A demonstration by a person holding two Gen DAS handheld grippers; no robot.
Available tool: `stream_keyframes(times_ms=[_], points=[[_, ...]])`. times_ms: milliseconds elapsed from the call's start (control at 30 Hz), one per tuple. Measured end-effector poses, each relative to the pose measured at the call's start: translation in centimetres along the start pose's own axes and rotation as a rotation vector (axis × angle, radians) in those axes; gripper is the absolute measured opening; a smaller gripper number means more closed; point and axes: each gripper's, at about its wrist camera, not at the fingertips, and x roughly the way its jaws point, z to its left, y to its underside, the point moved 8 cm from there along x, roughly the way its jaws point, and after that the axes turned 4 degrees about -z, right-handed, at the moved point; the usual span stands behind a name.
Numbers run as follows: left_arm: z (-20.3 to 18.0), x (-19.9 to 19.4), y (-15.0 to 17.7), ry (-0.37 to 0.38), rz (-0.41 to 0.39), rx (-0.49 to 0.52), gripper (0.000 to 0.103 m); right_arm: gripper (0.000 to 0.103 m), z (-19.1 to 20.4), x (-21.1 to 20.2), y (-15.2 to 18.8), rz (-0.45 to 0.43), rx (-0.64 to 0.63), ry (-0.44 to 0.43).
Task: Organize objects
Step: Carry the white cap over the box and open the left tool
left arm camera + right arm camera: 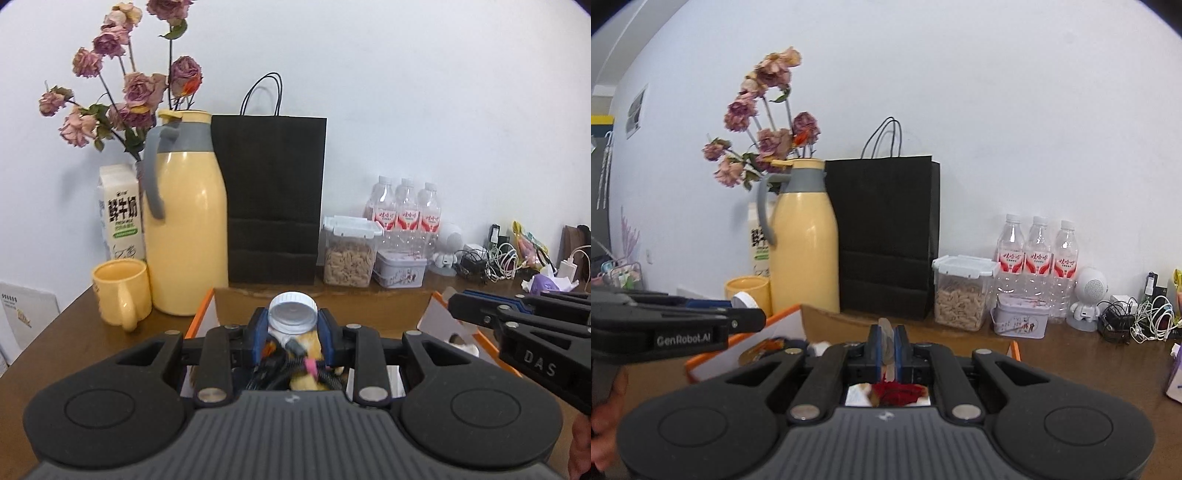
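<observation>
White-capped jar (pixel 293 314) sits clamped in the left tool (pixel 293 334) over the orange-edged box (pixel 199 317), likely for packing, while the right tool (pixel 885 345) pinches a thin translucent piece (pixel 885 341).

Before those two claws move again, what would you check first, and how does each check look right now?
1. Left claw grips the white-capped jar: ok, pads on both sides.
2. Right claw has a firm hold on the thin packet: cannot tell, little of it shows.
3. The claws are apart from each other: ok.
4. Free room in the cardboard box below: cannot tell, mostly hidden.
5. Yellow mug and yellow jug stand outside the box: ok.
</observation>
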Motion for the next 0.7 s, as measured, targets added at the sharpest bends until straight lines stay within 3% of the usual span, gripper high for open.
stream_keyframes(times_ms=[133, 400, 467, 500, 533, 567, 600, 633, 700], points=[[-0.1, 2.4, -0.1, 0.009, 0.011, -0.009, 0.03, 0.006, -1.0, 2.8, 0.2, 0.02, 0.03, 0.022], [-0.2, 5.4, 1.6, 0.041, 0.072, -0.001, 0.03, 0.009, -2.5, 6.0, 3.9, 0.117, 0.08, 0.038], [-0.2, 5.5, 1.9, 0.04, 0.078, 0.012, 0.034, 0.014, -2.7, 6.1, 4.3, 0.129, 0.085, 0.042], [-0.1, 5.5, 2.0, 0.036, 0.079, 0.014, 0.044, 0.016, -2.8, 6.1, 4.5, 0.131, 0.087, 0.052], [0.0, 5.4, 1.9, 0.031, 0.075, 0.012, 0.06, 0.021, -3.0, 6.0, 4.7, 0.131, 0.092, 0.06], [0.2, 5.3, 1.8, 0.023, 0.066, 0.009, 0.07, 0.038, -3.1, 5.9, 4.8, 0.136, 0.097, 0.063], [0.3, 5.1, 1.5, 0.016, 0.052, 0.005, 0.09, 0.058, -3.3, 5.8, 4.9, 0.135, 0.102, 0.07], [0.4, 4.8, 1.3, 0.014, 0.031, 0.001, 0.102, 0.067, -3.5, 5.7, 4.8, 0.13, 0.104, 0.081], [0.7, 4.4, 0.8, 0.013, 0.006, -0.009, 0.103, 0.091, -3.9, 5.3, 4.7, 0.115, 0.104, 0.103]])
